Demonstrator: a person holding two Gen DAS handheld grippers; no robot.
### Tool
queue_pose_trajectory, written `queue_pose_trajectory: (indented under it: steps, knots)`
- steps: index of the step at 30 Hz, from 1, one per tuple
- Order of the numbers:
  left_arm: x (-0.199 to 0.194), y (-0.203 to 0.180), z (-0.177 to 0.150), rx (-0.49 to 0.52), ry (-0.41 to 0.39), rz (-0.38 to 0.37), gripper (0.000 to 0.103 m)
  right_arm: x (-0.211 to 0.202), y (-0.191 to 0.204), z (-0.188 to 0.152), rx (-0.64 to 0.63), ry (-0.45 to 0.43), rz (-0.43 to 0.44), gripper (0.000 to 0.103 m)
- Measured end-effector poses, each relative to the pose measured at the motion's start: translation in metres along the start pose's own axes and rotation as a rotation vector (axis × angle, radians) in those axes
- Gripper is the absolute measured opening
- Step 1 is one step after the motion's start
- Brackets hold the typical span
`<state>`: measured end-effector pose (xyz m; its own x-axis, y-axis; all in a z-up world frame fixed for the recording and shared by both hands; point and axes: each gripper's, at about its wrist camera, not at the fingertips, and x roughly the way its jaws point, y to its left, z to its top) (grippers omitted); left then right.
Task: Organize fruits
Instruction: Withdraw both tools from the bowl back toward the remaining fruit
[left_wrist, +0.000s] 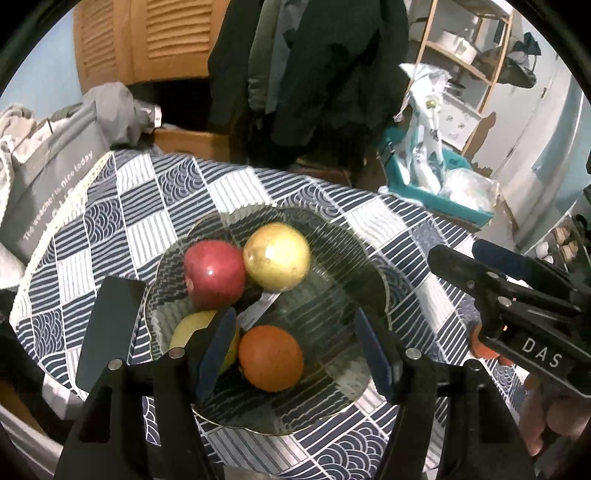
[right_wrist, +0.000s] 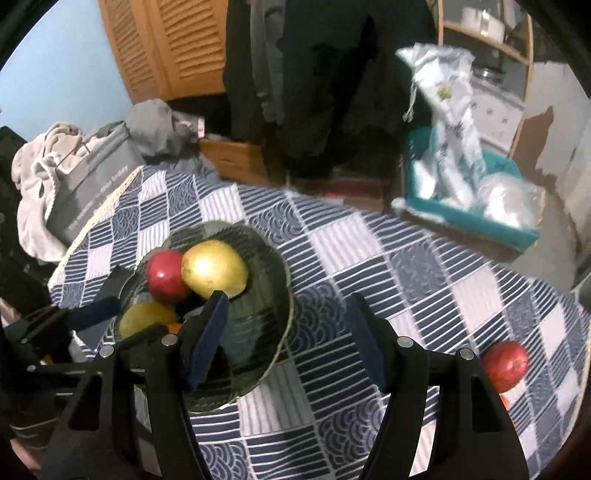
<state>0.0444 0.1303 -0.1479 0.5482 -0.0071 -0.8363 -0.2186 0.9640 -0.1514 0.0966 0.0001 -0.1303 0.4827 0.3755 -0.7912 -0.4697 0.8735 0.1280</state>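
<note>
A round table is covered w/ a navy-and-white patchwork cloth (left_wrist: 236, 192), squares of stripes and wave scales. A ribbed, clear glass bowl (left_wrist: 332, 251) w/ a thin gold scalloped rim sits on it, left of centre. Four smooth, round fruits are seen inside: a glossy red apple (left_wrist: 214, 273) touching a dull yellow apple (left_wrist: 277, 256) at the far side, an orange (left_wrist: 271, 358) at the near side, and a pale yellow fruit (left_wrist: 192, 326) at near left, partly hidden by a finger.

The left gripper (left_wrist: 291, 354), black plastic w/ flat blue pads, is held above the bowl; its jaws stand apart w/ the orange seen between them, pads not pressing it. The right gripper (right_wrist: 288, 339) is held over bare cloth just right of the bowl, jaws likewise apart, nothing gripped.

A second red apple (right_wrist: 506, 365) lies on the cloth at the table's near right, well apart from the bowl. Behind the table: louvred wooden doors (right_wrist: 177, 44), hanging dark clothes (left_wrist: 332, 66), a teal basket (right_wrist: 480, 221).
</note>
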Motion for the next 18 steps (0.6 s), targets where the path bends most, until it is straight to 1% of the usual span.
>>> queue_pose_trajectory:
  steps: [11, 18]
  knots:
    - [-0.038, -0.023, 0.013, 0.049, -0.113, -0.030, 0.068, -0.044, -0.007, 0.007, -0.023, -0.108, -0.084, 0.068]
    - [-0.060, -0.044, 0.017, 0.101, -0.177, -0.049, 0.068, -0.075, -0.017, 0.006, -0.007, -0.168, -0.101, 0.068]
